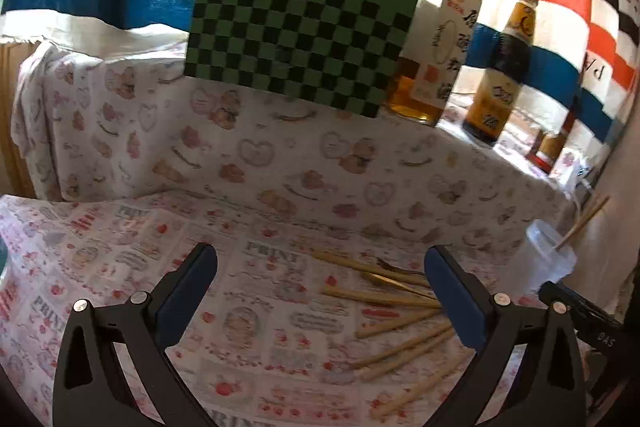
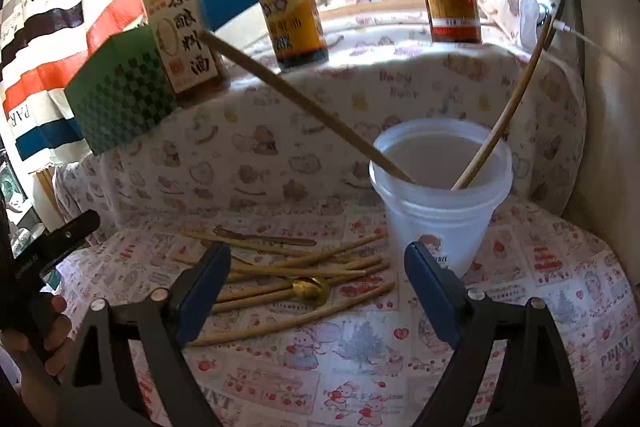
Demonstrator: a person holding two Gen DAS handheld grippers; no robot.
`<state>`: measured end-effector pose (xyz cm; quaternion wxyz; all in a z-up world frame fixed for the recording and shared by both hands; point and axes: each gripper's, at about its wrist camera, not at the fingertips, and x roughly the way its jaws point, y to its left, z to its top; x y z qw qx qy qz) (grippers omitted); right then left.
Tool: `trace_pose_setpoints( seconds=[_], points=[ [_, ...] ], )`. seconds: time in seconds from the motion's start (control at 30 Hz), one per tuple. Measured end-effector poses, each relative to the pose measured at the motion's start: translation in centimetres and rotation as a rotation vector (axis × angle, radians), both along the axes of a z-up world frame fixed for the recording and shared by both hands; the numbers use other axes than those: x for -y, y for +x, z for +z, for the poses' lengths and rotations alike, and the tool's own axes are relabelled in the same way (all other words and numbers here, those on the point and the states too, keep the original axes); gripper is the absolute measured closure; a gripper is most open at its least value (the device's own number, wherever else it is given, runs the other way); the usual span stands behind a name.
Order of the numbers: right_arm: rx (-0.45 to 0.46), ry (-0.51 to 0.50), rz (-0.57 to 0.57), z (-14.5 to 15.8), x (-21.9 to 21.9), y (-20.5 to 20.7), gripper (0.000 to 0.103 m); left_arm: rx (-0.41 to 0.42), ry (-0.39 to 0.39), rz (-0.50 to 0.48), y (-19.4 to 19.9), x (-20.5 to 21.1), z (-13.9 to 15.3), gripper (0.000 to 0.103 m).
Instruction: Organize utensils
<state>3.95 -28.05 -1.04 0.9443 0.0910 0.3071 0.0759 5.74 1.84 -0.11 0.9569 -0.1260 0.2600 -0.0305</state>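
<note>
Left gripper (image 1: 320, 291) fingers spread, nothing between; bare worktop (image 1: 120, 267) on its left. Loose chopsticks (image 2: 296, 267) and spoon (image 2: 310, 289) piled mid-worktop. Right gripper (image 2: 316, 291) fingers wide, empty, over the pile. Cup (image 2: 440, 203) just right, two chopsticks inside, near the wall.

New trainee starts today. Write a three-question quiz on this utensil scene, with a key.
1. True or false: the plastic cup already holds two chopsticks.
2. Which lies among the loose chopsticks on the cloth? A) a gold spoon B) a knife C) a whisk
3. Fill in: both the left gripper and the right gripper are ____, with nothing held.

Key: 1 true; 2 A, the gold spoon; 3 open.
</note>
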Motion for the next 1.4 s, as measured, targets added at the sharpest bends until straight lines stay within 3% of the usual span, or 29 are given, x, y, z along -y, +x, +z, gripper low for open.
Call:
trace_pose_setpoints(
  seconds=[0.2,0.37,0.53,0.8,0.97,1.07,1.37,1.4],
  points=[
    [-0.05,-0.044,0.035,-0.9,-0.8,1.1,0.016,0.012,0.091,0.051,0.1,0.4,-0.6,0.0],
    [-0.123,-0.093,0.095,-2.2,-2.3,2.3,0.016,-0.014,0.055,0.055,0.5,0.0,-1.4,0.0],
    [-0.154,-0.123,0.139,-2.9,-3.3,2.5,0.038,-0.025,0.055,0.056,0.8,-0.1,-1.9,0.0],
    [-0.247,-0.098,0.137,-4.7,-3.2,5.4,0.058,-0.059,0.035,0.013,1.4,0.1,-2.6,0.0],
    [-0.267,-0.135,0.149,-5.2,-3.9,5.6,0.063,-0.043,0.066,-0.007,1.3,0.9,-2.4,0.0],
    [-0.263,-0.137,0.156,-5.2,-4.1,5.4,0.076,-0.031,0.082,-0.005,1.0,1.3,-2.2,0.0],
    [-0.24,-0.144,0.13,-4.3,-3.8,4.1,0.077,-0.027,0.075,-0.001,0.9,1.0,-2.2,0.0],
    [-0.229,-0.131,0.132,-3.8,-3.7,3.7,0.085,-0.026,0.075,0.001,0.9,0.9,-2.2,0.0]
  ],
)
